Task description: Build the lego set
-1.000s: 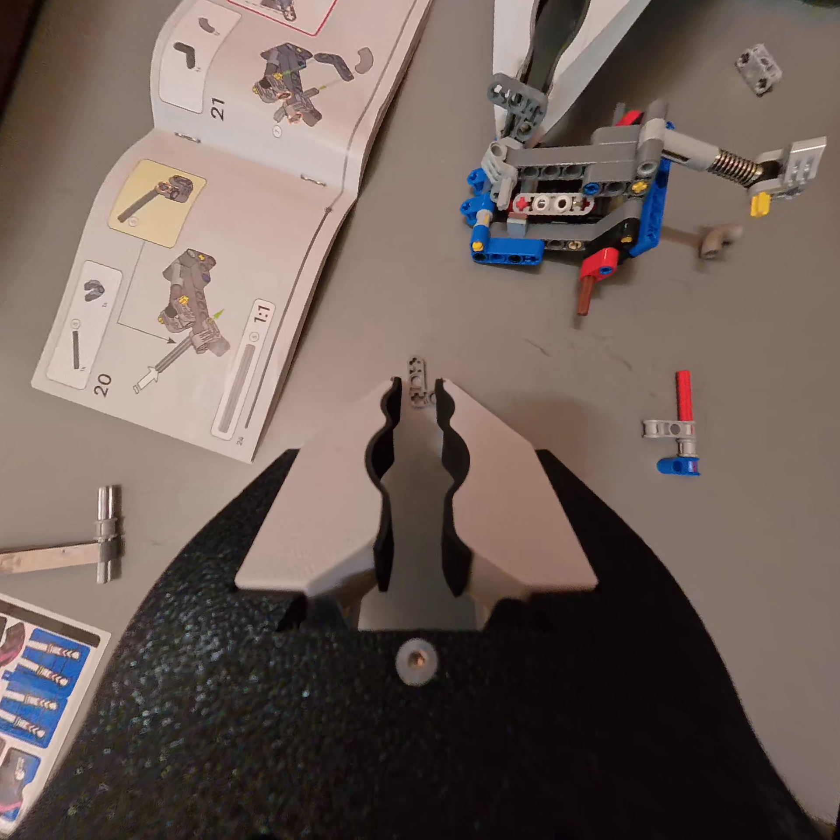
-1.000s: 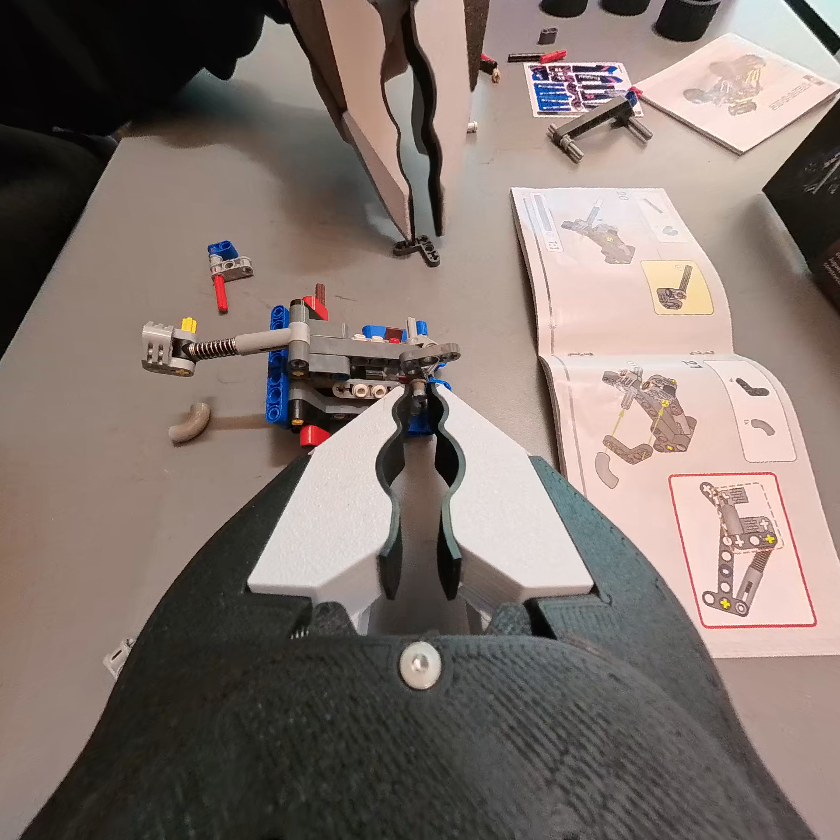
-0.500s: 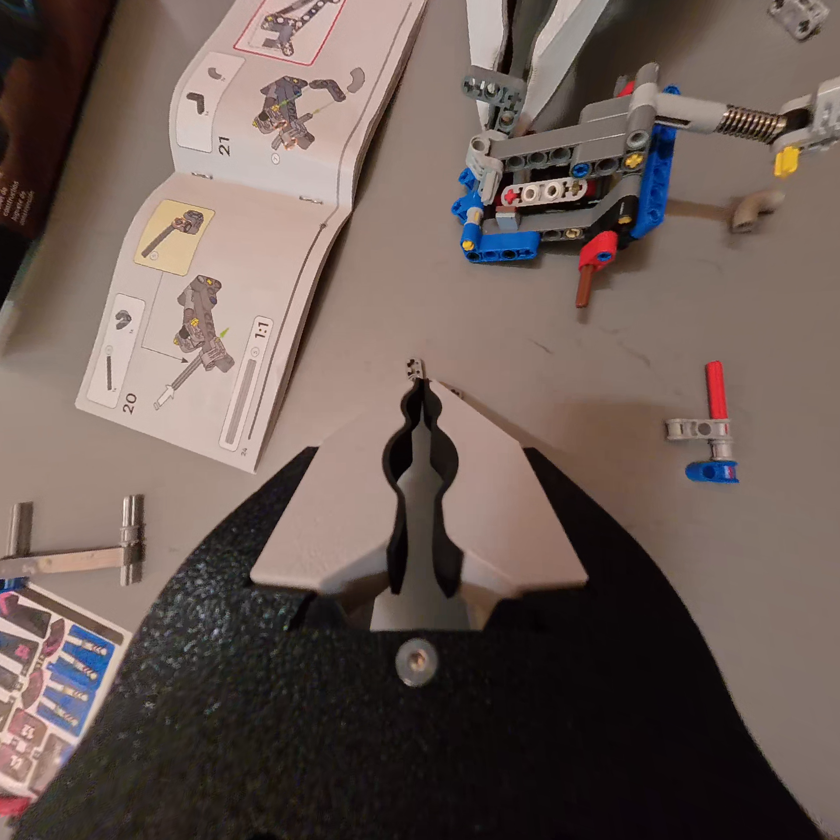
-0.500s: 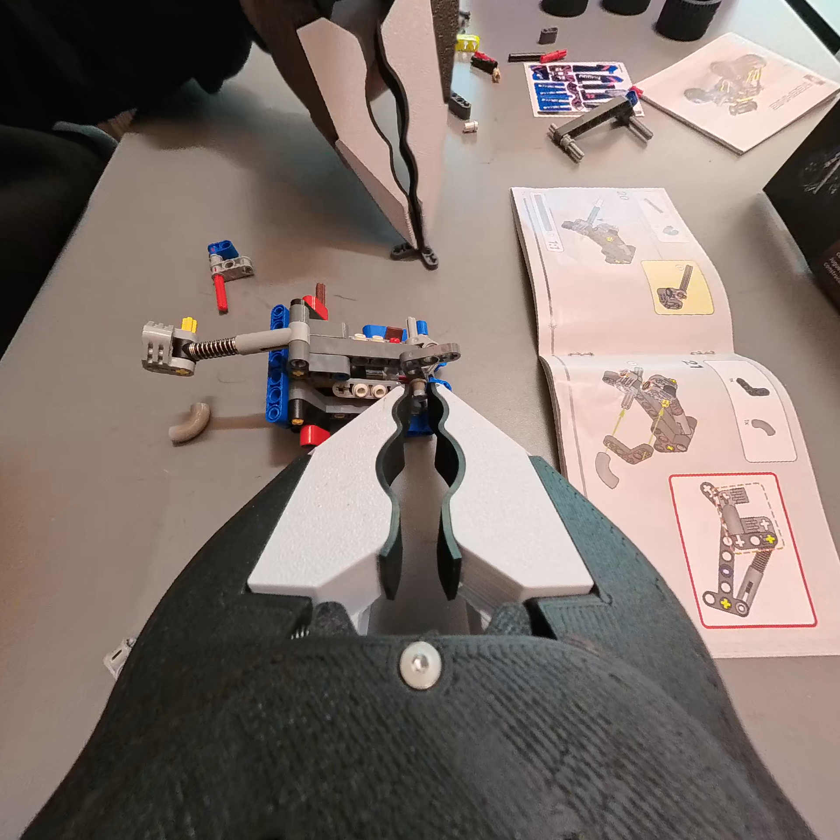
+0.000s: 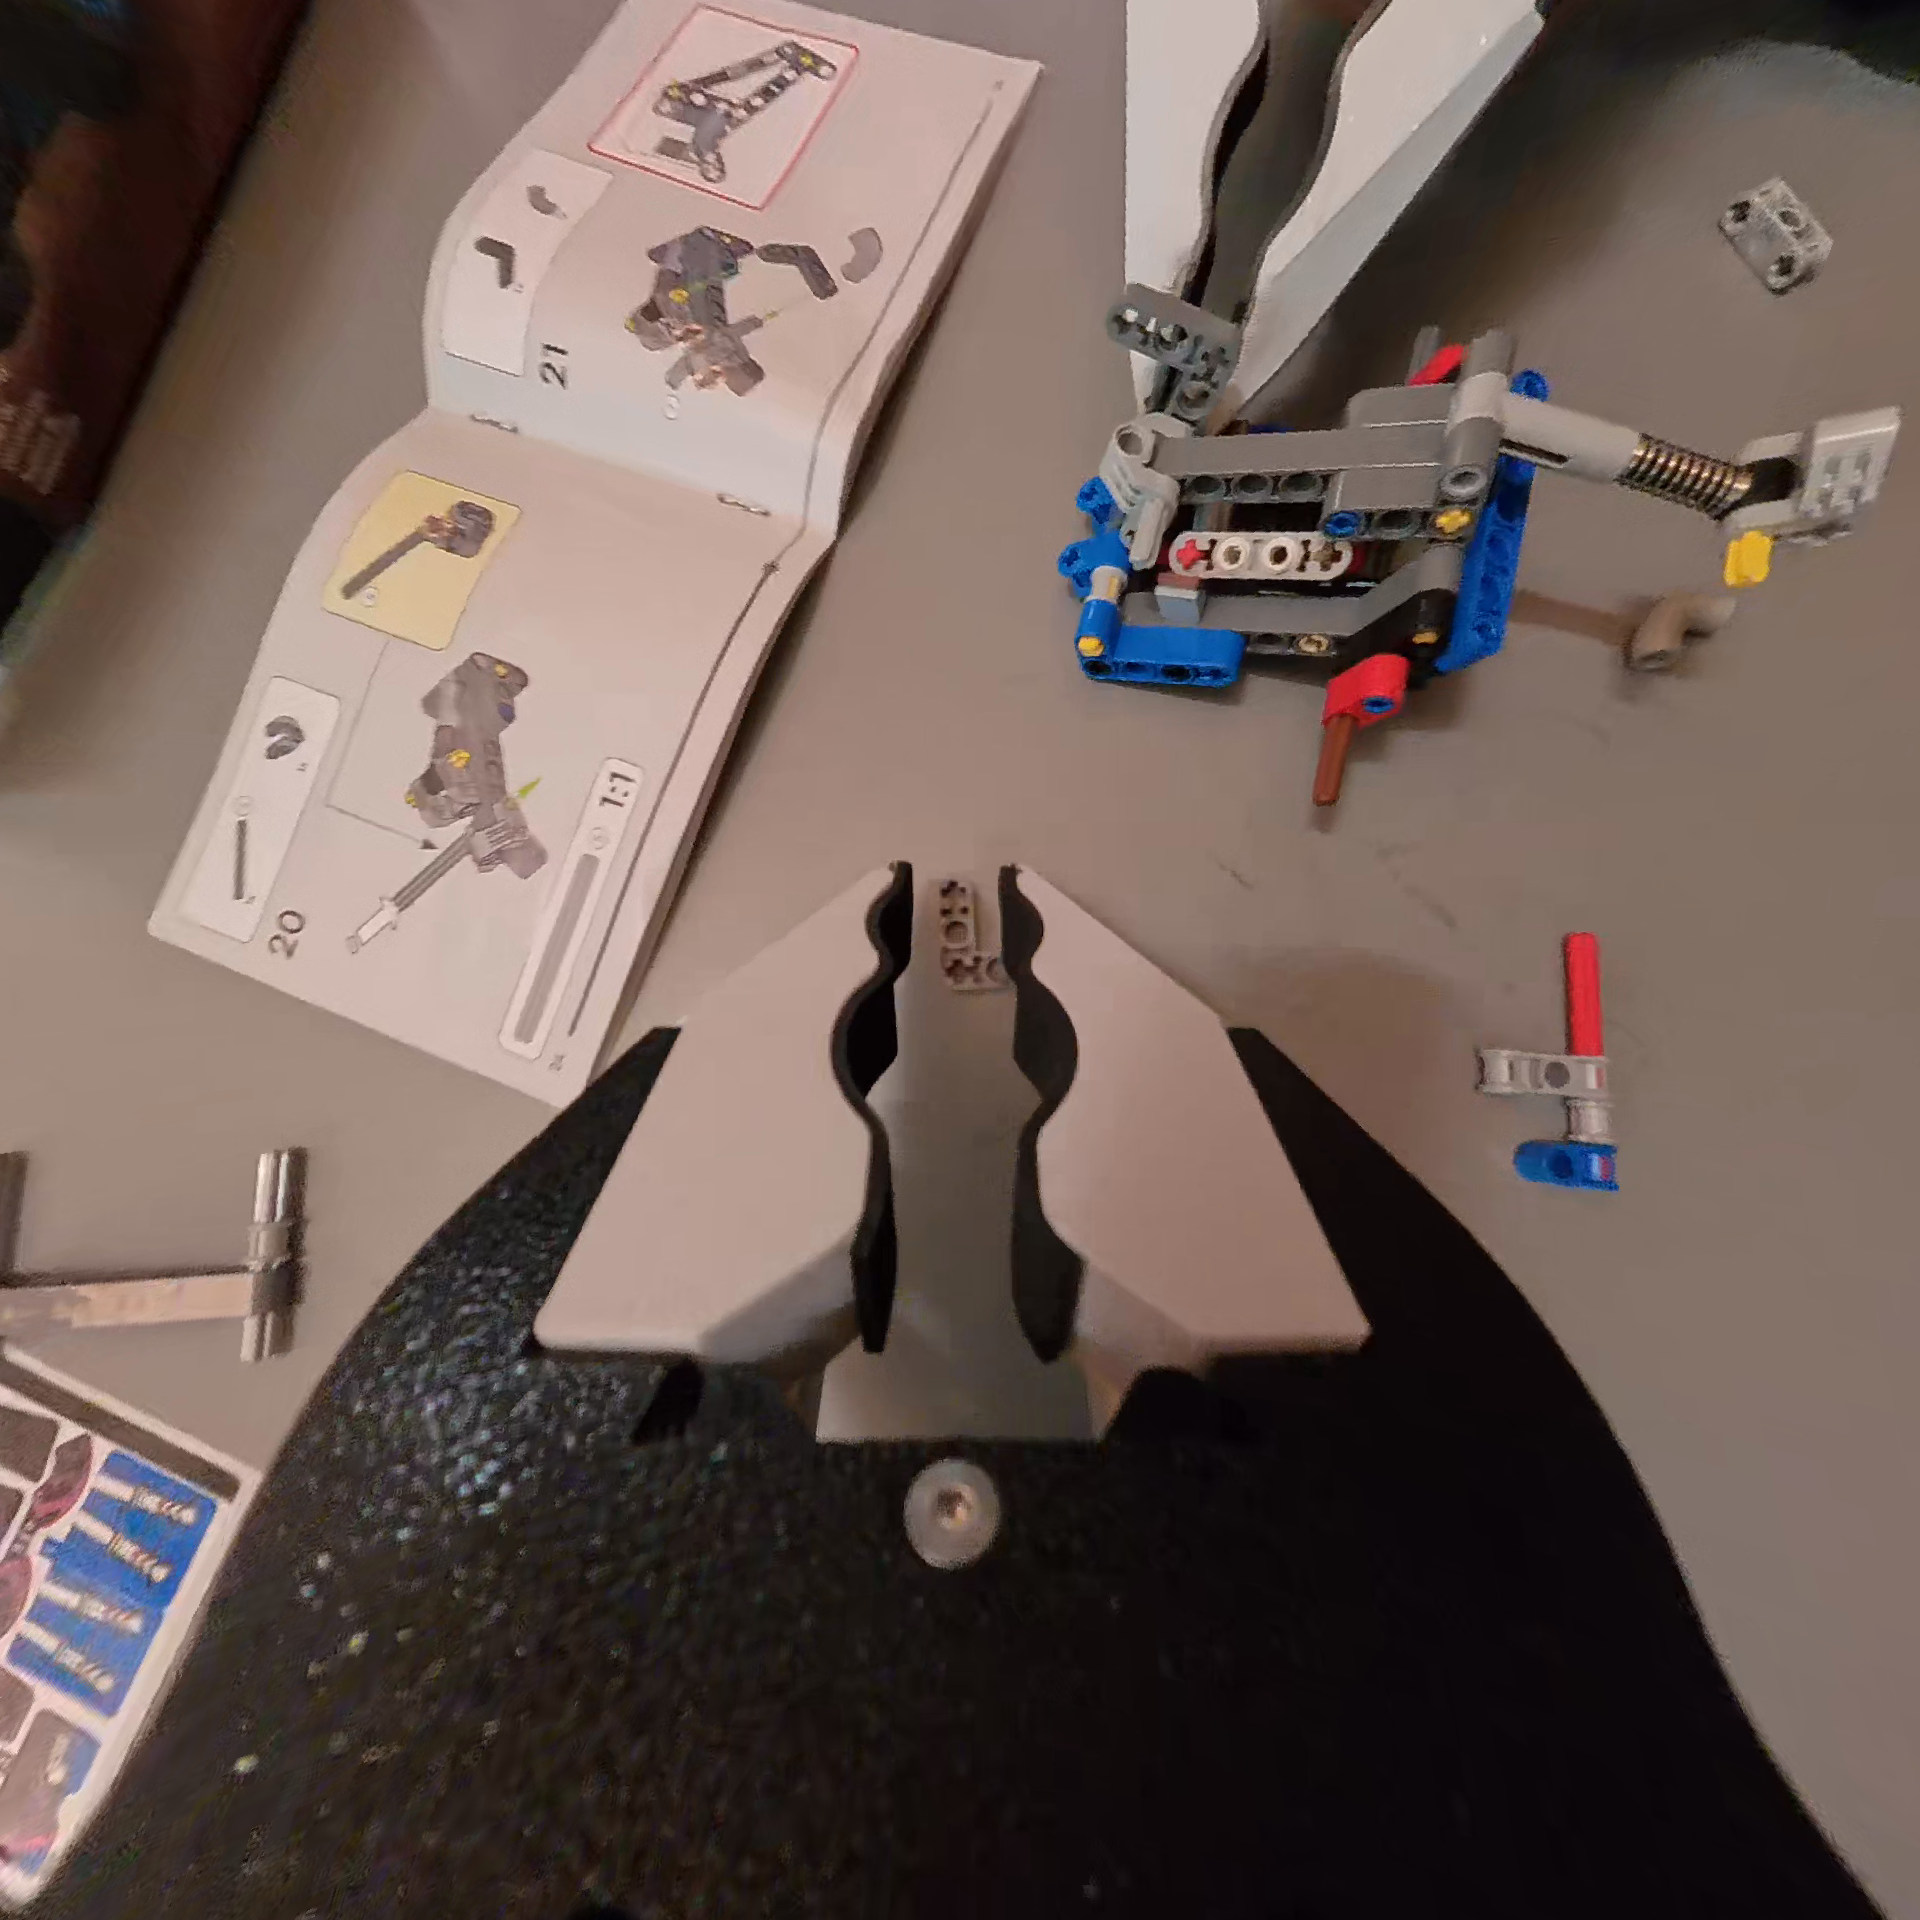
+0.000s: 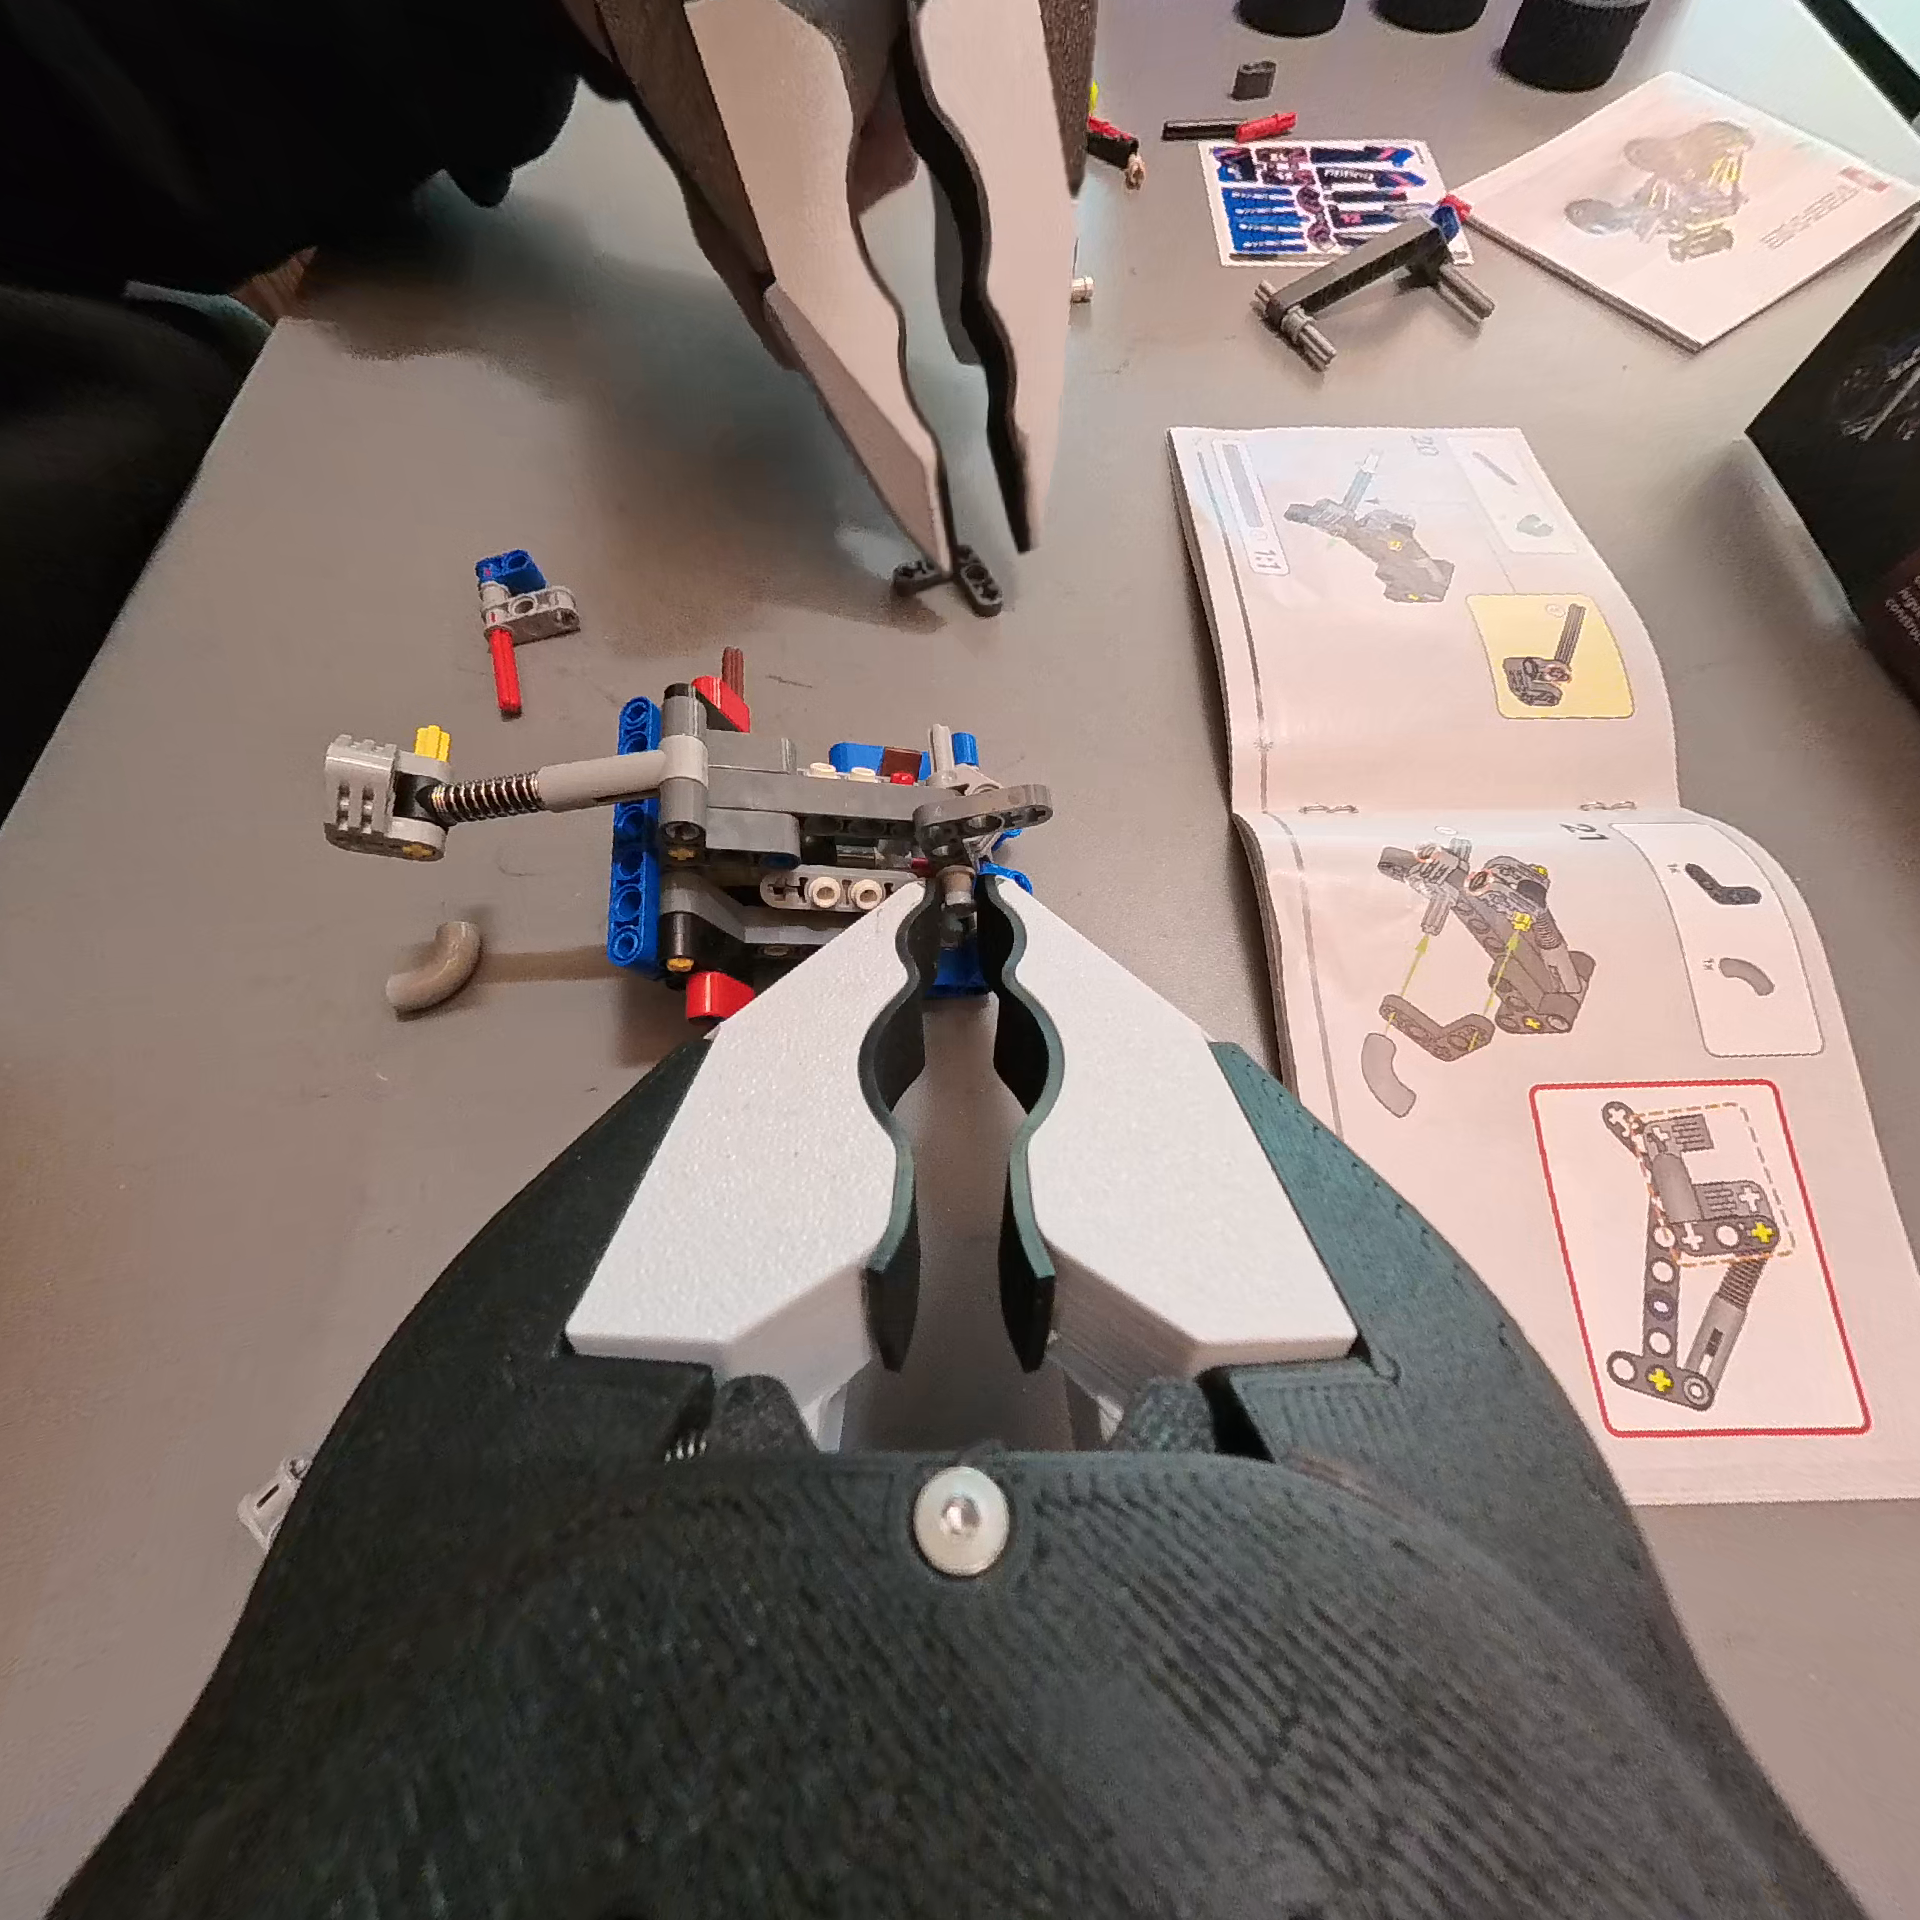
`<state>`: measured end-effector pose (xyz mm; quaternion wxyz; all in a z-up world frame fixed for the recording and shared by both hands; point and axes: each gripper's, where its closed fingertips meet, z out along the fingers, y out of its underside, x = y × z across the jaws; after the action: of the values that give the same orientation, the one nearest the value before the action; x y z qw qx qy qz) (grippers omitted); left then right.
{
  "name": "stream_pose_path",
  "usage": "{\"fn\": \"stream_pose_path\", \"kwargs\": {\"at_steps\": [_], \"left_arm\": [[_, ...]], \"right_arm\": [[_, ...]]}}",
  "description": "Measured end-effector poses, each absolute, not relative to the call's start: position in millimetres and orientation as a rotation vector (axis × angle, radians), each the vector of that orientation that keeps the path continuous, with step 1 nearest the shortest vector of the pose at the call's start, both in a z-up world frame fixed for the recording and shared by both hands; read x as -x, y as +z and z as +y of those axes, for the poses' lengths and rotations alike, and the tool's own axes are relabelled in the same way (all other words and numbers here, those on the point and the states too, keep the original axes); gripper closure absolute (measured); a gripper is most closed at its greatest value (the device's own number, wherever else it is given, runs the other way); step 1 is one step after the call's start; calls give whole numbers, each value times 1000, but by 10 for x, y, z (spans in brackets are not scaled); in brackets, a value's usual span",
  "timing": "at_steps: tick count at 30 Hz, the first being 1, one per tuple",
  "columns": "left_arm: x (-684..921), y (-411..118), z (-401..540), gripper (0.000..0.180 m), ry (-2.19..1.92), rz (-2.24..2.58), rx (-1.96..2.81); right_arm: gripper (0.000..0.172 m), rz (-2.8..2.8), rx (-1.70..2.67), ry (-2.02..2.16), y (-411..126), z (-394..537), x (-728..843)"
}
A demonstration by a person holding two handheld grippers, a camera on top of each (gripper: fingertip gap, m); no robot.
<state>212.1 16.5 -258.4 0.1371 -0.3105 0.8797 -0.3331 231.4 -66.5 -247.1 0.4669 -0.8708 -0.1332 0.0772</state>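
Left gripper (image 5: 951,883) stands open astride a small grey L-shaped beam (image 5: 964,935) on the table, pads clear of it. Only the right wrist view shows the right gripper (image 6: 954,902) clamped on a pin of the brick assembly (image 6: 790,831).

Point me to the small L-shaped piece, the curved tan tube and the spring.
L-shaped piece (image 5: 964,935): left wrist view, middle of its long arm.
Curved tan tube (image 6: 436,968): right wrist view, middle of the bend.
Spring (image 6: 486,796): right wrist view, mid-coil.
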Motion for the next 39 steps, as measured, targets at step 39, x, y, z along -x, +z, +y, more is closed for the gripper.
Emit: {"fn": "stream_pose_path", "kwargs": {"at_steps": [39], "left_arm": [[-2136,-2713,244,177,-781,2606,995]], "right_arm": [[167,-333,2136,182,-2469,-666,-2313]]}}
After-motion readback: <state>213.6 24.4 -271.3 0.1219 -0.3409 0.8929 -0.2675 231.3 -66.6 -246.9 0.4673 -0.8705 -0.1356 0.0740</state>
